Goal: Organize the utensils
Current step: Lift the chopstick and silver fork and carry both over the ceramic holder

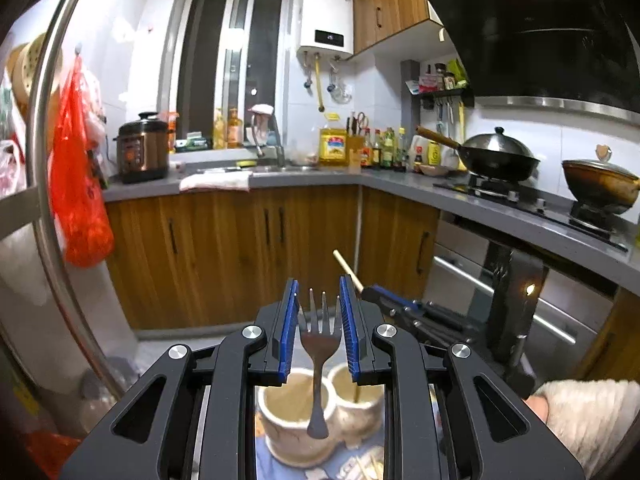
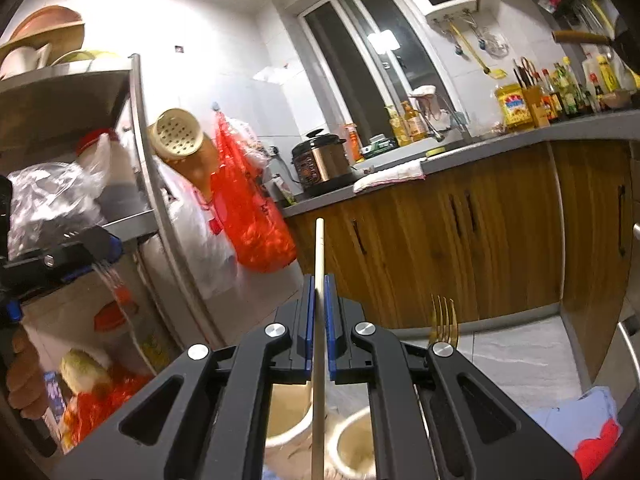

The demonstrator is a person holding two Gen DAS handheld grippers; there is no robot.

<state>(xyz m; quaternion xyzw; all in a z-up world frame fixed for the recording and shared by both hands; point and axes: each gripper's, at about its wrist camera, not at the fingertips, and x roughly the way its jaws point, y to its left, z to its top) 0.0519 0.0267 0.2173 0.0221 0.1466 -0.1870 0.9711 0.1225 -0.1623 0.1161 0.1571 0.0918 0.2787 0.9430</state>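
My left gripper [image 1: 319, 308] holds a dark metal fork [image 1: 320, 344] by its head, tines up, handle hanging over the left white ceramic cup [image 1: 280, 420]. A second white cup [image 1: 368, 404] stands beside it on the right, with a stick inside. My right gripper [image 2: 319, 300] is shut on a pale wooden chopstick [image 2: 319, 320], held upright above the two cups [image 2: 352, 444]. In the left wrist view the right gripper [image 1: 400, 304] and its chopstick [image 1: 346, 266] show just to the right. A gold fork's tines [image 2: 443, 320] rise behind the right gripper.
Wooden cabinets [image 1: 240, 248] under a grey countertop [image 1: 280, 178] lie ahead. A metal shelf rack [image 2: 132, 200] with red bags [image 2: 248, 216] stands on the left. A stove with a wok [image 1: 496, 158] is on the right. Loose chopsticks [image 1: 372, 468] lie below the cups.
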